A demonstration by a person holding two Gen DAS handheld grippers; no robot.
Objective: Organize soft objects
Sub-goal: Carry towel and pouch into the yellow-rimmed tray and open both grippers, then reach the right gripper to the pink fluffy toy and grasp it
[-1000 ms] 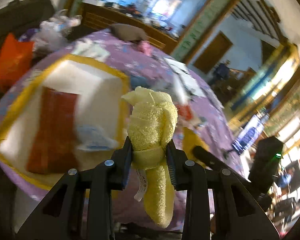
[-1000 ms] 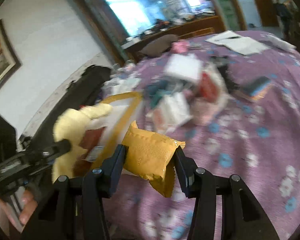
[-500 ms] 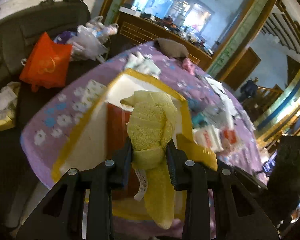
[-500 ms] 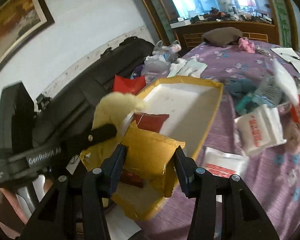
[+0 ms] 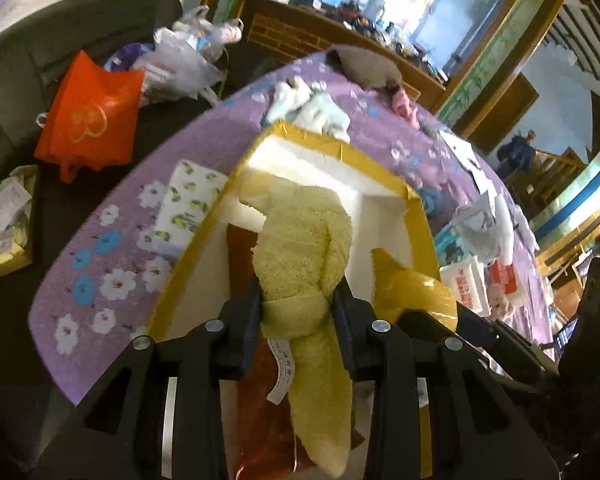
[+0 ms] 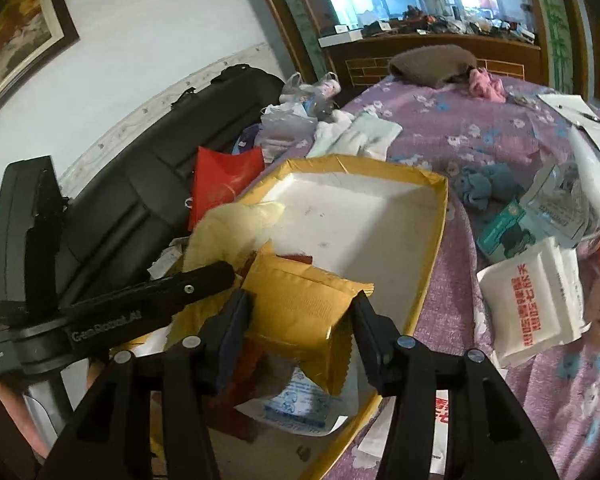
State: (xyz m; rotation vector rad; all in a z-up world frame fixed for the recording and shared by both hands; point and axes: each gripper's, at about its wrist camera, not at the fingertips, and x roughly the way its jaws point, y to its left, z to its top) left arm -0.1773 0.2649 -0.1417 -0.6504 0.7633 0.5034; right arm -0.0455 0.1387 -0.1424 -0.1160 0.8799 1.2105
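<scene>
- The left hand-held gripper (image 5: 298,304) is clamped on a yellow towel (image 5: 304,248) over the gold-rimmed tray (image 5: 380,172).
- The right hand-held gripper (image 6: 300,316) pinches a yellow packet (image 6: 300,300) above the tray's near end, which sits at the surface's (image 6: 460,132) left edge.

A surface (image 6: 480,132) under a purple flowered cloth carries a yellow-rimmed white tray (image 6: 428,280), pale folded cloths (image 6: 360,136), a brown cushion (image 6: 432,64), a pink rag (image 6: 486,84), a blue cloth (image 6: 484,188), papers (image 6: 572,110) and white packets (image 6: 532,300).
</scene>
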